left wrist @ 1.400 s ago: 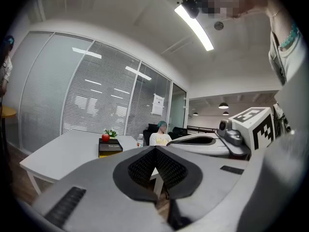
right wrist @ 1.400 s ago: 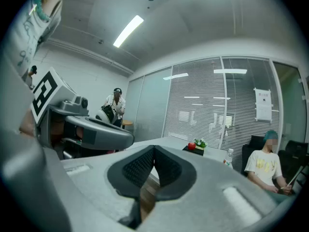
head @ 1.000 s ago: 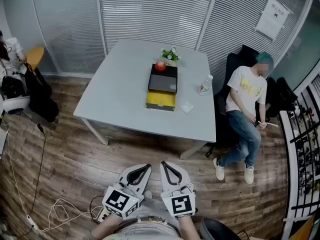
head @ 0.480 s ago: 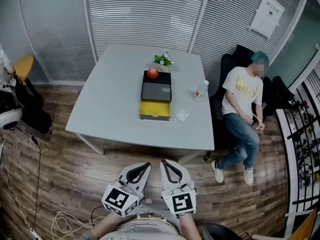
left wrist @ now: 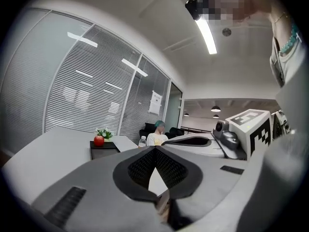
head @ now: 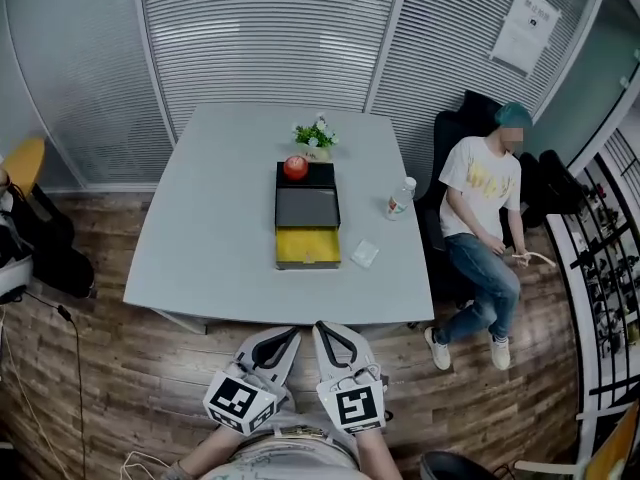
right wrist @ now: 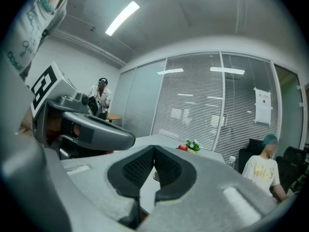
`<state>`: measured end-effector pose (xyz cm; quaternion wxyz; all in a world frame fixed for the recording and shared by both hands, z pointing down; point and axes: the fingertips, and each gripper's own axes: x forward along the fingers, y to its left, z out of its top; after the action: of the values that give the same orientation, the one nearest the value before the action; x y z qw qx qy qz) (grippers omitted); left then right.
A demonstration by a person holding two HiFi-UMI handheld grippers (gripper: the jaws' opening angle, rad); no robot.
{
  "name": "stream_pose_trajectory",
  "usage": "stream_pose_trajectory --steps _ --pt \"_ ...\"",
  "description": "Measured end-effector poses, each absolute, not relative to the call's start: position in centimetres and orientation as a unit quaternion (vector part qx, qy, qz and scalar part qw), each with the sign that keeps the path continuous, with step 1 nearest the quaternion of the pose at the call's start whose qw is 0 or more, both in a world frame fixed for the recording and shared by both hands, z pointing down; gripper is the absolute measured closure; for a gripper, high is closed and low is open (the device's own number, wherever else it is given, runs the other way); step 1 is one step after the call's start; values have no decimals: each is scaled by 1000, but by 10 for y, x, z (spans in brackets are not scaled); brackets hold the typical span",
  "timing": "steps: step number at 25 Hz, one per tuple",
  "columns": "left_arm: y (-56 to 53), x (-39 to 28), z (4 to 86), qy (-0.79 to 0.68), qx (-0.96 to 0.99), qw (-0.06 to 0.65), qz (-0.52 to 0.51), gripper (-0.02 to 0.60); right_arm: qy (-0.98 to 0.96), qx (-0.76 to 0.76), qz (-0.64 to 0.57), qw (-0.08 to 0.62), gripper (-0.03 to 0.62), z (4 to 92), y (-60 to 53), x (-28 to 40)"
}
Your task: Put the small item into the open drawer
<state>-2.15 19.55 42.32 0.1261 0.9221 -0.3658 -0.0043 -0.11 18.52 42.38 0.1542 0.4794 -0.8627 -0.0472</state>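
Note:
A black drawer box (head: 307, 206) stands mid-table, its yellow drawer (head: 308, 248) pulled open toward me. A red apple (head: 295, 167) sits on the box's far end. To the right of the drawer, a small pale flat item (head: 365, 254) lies on the grey table (head: 200, 238). Both grippers are low in the head view, short of the table's near edge. My left gripper (head: 289, 333) and right gripper (head: 323, 327) are side by side, both shut and empty. In the left gripper view the apple (left wrist: 99, 140) and box (left wrist: 104, 149) show far ahead, beyond the shut gripper (left wrist: 154, 149). The right gripper (right wrist: 153, 147) is shut too.
A potted plant (head: 314, 134) stands behind the box and a water bottle (head: 402, 197) near the table's right edge. A person (head: 480, 203) sits in a black chair right of the table. Bags (head: 40, 243) lie on the wooden floor at the left.
The table has come nearer and swung square-on in the head view, with the box now centred ahead. Both grippers stay shut, side by side at the bottom of the picture.

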Motion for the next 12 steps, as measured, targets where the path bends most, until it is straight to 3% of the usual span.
stream_pose_trajectory --steps 12 --pt "136 -60 426 -348 928 134 -11 584 -854 491 -41 169 591 423 128 -39"
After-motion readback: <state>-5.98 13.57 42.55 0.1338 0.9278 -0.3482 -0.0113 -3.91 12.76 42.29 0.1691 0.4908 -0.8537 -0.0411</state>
